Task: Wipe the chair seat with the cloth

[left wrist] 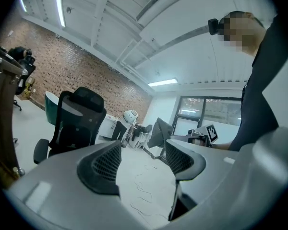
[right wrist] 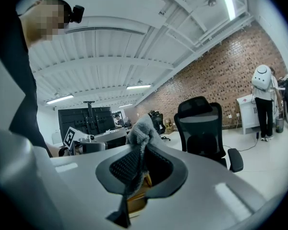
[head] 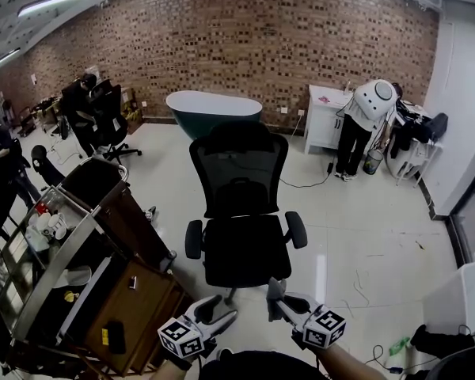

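Right claw [right wrist: 141, 164] is clamped tight on the grey cloth [right wrist: 143, 128], a fluffy wad poking up past the pinched jaws and a strip hanging down through them. Left claw [left wrist: 143, 159] is wide open with nothing between its jaws, only bare floor [left wrist: 149, 186] beyond.

From the head view, both claws hover low in front of the person, the left claw [head: 219, 311] and the right claw [head: 279, 299] side by side, just short of the seat's front edge. The pale tiled floor [head: 364, 236] spreads all round, and the black office chair [head: 241, 248] stands square ahead, facing the person, its seat bare and its armrests out to either side. A wooden cart [head: 119, 291] sits close on the left, apart from the chair.

By my read this is the approach: cloth in hand, no contact with the seat yet, wiping not begun. The next move calls for lowering the right claw until the cloth's loose end lies flat on the seat. Then come sweeping strokes across it, and the left claw is free to steady the swivelling chair.
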`<state>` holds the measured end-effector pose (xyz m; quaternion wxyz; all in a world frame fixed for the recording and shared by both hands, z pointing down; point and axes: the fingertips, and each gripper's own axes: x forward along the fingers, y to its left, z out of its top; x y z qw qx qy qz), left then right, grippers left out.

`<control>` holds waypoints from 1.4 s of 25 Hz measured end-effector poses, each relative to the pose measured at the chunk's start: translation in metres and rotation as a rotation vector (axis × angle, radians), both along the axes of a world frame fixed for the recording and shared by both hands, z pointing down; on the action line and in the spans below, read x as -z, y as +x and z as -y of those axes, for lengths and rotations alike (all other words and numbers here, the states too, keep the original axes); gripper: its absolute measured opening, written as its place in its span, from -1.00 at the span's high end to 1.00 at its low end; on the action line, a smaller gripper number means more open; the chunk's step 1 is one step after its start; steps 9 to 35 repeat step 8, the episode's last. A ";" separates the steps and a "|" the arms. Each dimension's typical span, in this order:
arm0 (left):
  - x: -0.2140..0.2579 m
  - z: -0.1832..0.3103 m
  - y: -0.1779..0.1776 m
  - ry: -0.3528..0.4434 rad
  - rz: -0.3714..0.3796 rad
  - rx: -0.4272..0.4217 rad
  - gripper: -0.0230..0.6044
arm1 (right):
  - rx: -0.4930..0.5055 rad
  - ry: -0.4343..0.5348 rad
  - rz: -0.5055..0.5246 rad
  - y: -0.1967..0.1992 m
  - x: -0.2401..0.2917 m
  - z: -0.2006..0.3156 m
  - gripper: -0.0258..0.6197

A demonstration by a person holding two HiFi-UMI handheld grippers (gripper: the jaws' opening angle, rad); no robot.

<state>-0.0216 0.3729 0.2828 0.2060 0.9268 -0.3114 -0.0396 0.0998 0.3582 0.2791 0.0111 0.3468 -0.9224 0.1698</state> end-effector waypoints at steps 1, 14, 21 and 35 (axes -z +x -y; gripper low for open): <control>0.000 0.000 0.001 0.003 0.000 -0.001 -0.08 | 0.003 0.000 0.000 0.000 0.000 0.000 0.81; 0.010 -0.003 0.004 0.015 0.014 -0.011 -0.07 | 0.007 0.007 0.015 0.001 0.008 -0.001 0.81; 0.010 -0.003 0.004 0.015 0.014 -0.011 -0.07 | 0.007 0.007 0.015 0.001 0.008 -0.001 0.81; 0.010 -0.003 0.004 0.015 0.014 -0.011 -0.07 | 0.007 0.007 0.015 0.001 0.008 -0.001 0.81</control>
